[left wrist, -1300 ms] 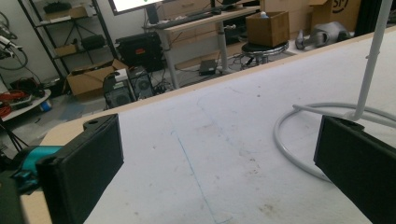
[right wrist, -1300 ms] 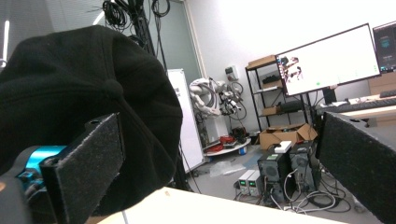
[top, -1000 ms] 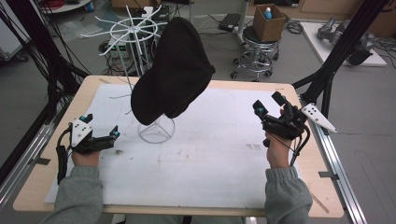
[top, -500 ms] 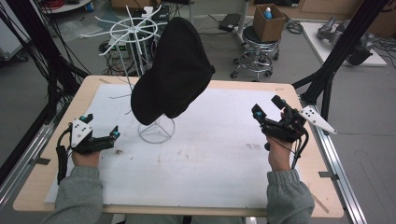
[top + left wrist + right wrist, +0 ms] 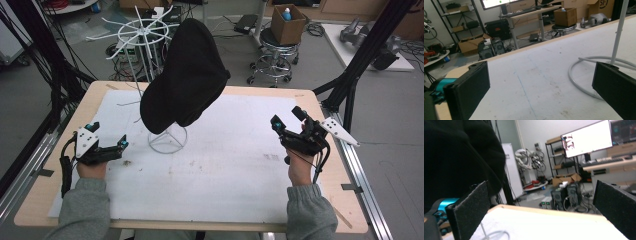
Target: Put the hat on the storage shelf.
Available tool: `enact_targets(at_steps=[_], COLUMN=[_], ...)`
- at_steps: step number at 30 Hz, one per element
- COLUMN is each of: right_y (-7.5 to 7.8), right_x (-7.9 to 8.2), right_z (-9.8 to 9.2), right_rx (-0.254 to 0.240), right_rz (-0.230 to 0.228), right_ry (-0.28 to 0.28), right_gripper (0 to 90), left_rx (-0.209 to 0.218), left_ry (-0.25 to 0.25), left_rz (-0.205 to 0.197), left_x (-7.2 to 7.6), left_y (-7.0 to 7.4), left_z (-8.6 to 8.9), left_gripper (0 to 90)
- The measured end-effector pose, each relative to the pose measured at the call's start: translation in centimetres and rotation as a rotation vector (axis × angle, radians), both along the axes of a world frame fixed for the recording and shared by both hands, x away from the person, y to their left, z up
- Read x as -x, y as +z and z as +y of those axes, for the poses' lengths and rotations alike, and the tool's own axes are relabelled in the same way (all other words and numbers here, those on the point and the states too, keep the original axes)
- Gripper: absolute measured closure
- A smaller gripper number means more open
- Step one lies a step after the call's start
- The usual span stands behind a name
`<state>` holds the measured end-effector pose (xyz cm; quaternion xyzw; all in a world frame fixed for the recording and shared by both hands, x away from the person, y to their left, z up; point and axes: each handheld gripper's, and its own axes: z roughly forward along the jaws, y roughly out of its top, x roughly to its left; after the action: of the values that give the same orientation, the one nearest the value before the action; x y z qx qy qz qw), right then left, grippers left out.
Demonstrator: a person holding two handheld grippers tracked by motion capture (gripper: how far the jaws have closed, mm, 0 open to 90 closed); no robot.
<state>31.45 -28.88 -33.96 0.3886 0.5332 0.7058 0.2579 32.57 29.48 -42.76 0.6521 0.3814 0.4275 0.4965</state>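
White table mat [image 5: 240, 170], black cap [image 5: 182, 80] draped on wire stand [image 5: 168, 140]

light: even, indoor | shadows: soft | gripper views: slightly blurred

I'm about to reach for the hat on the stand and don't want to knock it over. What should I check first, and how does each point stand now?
1. Left gripper open: ok, jaws stand wide apart in the left gripper view.
2. Right gripper open: ok, jaws wide apart.
3. Both grippers hold nothing: ok.
4. Black hat hanging on the white wire stand: ok, draped over its top.
5. Stand's ring base flat on the white mat: ok.
6. How firmly the hat sits on the stand: cannot tell.
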Motion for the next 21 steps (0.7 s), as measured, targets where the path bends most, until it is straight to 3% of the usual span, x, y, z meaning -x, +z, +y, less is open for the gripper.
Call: enact_targets(at_steps=[3, 7, 12, 21], right_y=[-0.62, -0.47, -0.66, -0.62], right_x=[-0.05, 0.02, 0.02, 0.19], right_z=[-0.47, -0.65, -0.42, -0.37], right_rx=[-0.008, -0.002, 0.037, 0.038], right_rz=[0.042, 0.017, 0.042, 0.045], right_ry=[-0.009, -0.019, -0.023, -0.037], right_gripper=[0.6, 0.6, 0.6, 0.6], left_rx=[0.000, -0.001, 0.003, 0.007], left_ry=[0.000, 0.000, -0.002, -0.001], left_rz=[-0.001, 0.001, -0.001, -0.005], left_x=[-0.04, -0.02, 0.02, 0.04], left_y=[-0.05, -0.04, -0.01, 0.01], left_z=[-0.04, -0.03, -0.04, -0.03], left_gripper=[1.7, 1.7, 1.7, 1.7])
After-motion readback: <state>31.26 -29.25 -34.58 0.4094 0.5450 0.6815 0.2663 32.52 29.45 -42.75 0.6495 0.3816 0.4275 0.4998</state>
